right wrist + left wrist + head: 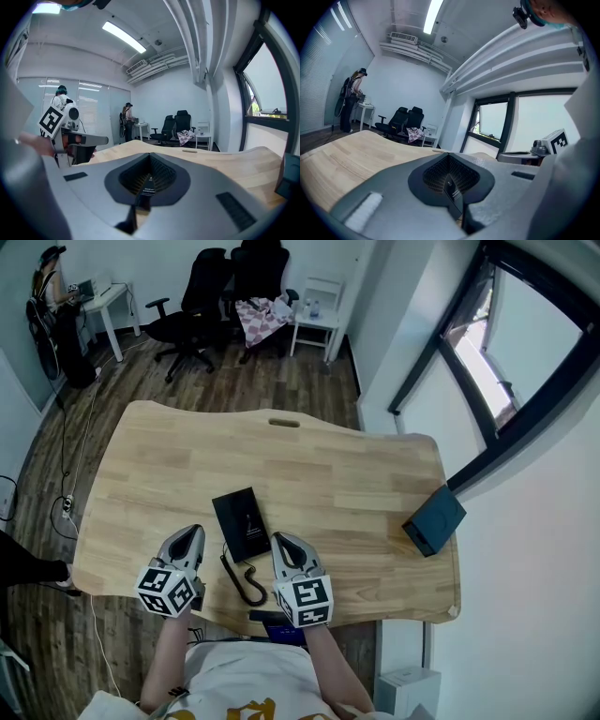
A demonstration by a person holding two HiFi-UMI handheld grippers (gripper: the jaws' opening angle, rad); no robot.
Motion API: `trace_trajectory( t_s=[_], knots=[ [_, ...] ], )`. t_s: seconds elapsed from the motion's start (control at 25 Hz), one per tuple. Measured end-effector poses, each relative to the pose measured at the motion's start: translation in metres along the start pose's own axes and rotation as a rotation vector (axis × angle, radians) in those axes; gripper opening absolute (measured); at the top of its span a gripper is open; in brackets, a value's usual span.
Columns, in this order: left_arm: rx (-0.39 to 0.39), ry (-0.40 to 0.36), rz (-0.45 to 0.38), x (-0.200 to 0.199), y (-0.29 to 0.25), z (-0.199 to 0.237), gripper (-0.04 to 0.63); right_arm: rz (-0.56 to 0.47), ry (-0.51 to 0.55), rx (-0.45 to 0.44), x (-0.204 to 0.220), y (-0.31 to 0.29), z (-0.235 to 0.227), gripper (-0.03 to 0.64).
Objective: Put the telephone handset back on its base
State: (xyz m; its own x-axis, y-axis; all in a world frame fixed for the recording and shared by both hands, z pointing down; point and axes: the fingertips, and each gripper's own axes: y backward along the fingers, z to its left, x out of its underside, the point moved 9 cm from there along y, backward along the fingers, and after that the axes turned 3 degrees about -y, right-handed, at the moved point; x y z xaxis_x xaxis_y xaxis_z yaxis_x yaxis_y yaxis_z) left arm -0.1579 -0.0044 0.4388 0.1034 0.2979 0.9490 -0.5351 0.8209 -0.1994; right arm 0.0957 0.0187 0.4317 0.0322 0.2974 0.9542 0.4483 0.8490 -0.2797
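Note:
A black flat telephone (242, 521) lies on the wooden table (328, 474), near the front middle. Its black cord (246, 585) curls from its near end toward the table's front edge. I cannot tell the handset apart from the base in this view. My left gripper (194, 532) hovers just left of the telephone with its jaws shut on nothing. My right gripper (279, 540) hovers just right of it, also shut and empty. In the left gripper view the left gripper (449, 157) shows its jaws pressed together. The right gripper (150, 159) looks the same in its own view.
A dark box (434, 520) stands at the table's right edge. A slot (284, 423) is cut in the table's far edge. Office chairs (211, 296) and a small white table (314, 324) stand behind. A person (350, 101) stands at a desk far left.

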Motion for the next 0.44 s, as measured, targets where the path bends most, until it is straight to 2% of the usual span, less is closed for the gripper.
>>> trace_trajectory(
  t_s=[0.44],
  knots=[
    [-0.008,0.015,-0.011,-0.0033,-0.0064,0.0031,0.003,0.012,0.014,-0.006,0.0008,0.0016,-0.0017,0.006]
  ],
)
